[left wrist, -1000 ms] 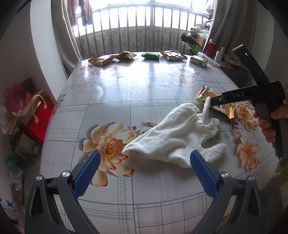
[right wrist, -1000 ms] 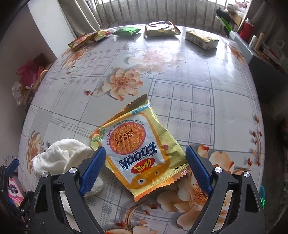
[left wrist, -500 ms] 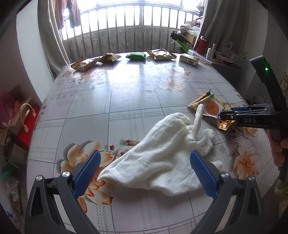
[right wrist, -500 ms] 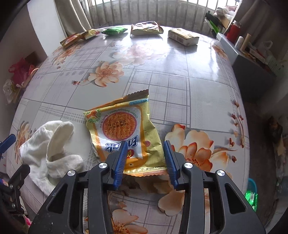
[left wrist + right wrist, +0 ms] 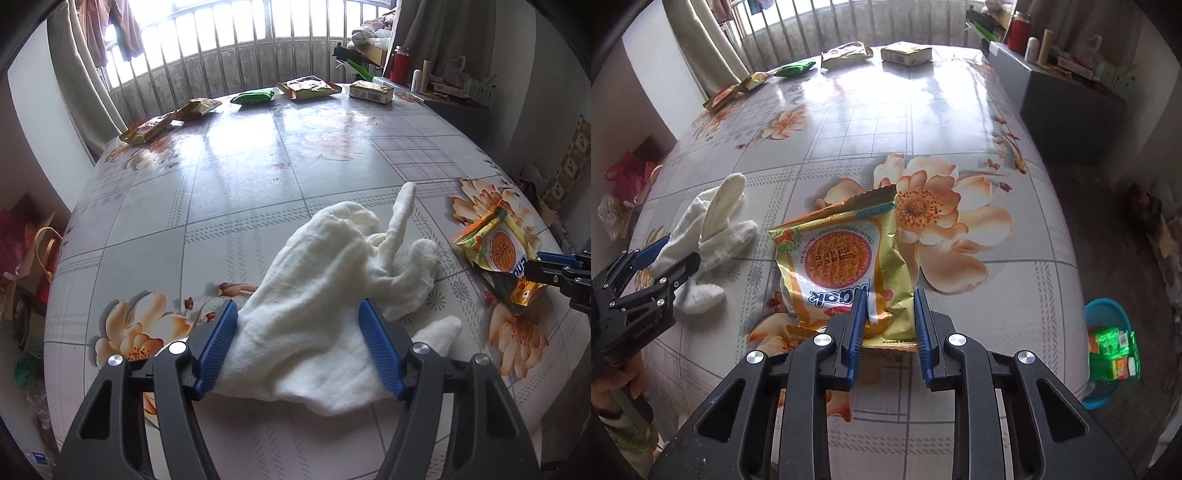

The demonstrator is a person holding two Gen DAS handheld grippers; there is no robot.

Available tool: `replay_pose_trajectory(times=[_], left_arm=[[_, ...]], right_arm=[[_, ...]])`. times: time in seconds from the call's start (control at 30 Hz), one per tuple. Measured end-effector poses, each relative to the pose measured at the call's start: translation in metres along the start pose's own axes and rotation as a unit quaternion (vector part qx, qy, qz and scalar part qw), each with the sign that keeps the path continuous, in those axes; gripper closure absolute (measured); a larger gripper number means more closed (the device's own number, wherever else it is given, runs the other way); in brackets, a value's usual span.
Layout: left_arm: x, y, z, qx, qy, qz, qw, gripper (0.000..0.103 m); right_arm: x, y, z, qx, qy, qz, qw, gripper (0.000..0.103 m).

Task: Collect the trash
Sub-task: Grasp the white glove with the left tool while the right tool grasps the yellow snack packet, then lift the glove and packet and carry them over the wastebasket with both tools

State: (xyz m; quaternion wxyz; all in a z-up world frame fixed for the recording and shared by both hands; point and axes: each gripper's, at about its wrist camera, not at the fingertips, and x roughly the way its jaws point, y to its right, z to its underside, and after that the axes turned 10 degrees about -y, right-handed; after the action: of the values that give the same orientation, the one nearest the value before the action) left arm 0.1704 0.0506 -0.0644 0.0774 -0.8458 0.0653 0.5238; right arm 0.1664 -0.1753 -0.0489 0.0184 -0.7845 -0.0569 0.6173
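Note:
A yellow Enaak noodle snack packet [image 5: 842,266] lies near the table's front edge. My right gripper [image 5: 890,306] is shut on its near end and lifts that end slightly; it also shows in the left wrist view [image 5: 495,251]. A white cloth [image 5: 332,295] lies crumpled on the flowered tablecloth [image 5: 240,166]. My left gripper [image 5: 299,332] has its blue pads [image 5: 221,339] on both sides of the cloth's near part, pressing its edges. The cloth [image 5: 709,229] and left gripper [image 5: 657,258] also show at the left in the right wrist view.
Several snack packets [image 5: 255,96] and a box [image 5: 371,91] line the table's far edge by the window bars. A blue basket [image 5: 1108,343] holding green wrappers stands on the floor at the right. Bags [image 5: 22,251] sit on the floor at the left.
My right gripper closed on the packet and pulled it toward the front edge. My left gripper moved forward and narrowed onto the white cloth.

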Motion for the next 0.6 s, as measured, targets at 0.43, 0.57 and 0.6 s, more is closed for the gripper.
replay_pose_trajectory(times=[0.43, 0.57, 0.6], left_arm=[[-0.004, 0.006, 0.002, 0.004, 0.005, 0.007, 1.0000, 0.077], [-0.005, 0.003, 0.001, -0.004, 0.009, 0.011, 0.9999, 0.085], [-0.006, 0.003, 0.001, -0.006, 0.011, 0.013, 0.9998, 0.087]], right_arm=[[-0.014, 0.017, 0.015, 0.048, 0.017, -0.038, 0.998, 0.088], [-0.020, 0.019, 0.017, 0.055, 0.027, -0.041, 0.997, 0.088], [-0.022, 0.020, 0.018, 0.056, 0.029, -0.043, 0.997, 0.088]])
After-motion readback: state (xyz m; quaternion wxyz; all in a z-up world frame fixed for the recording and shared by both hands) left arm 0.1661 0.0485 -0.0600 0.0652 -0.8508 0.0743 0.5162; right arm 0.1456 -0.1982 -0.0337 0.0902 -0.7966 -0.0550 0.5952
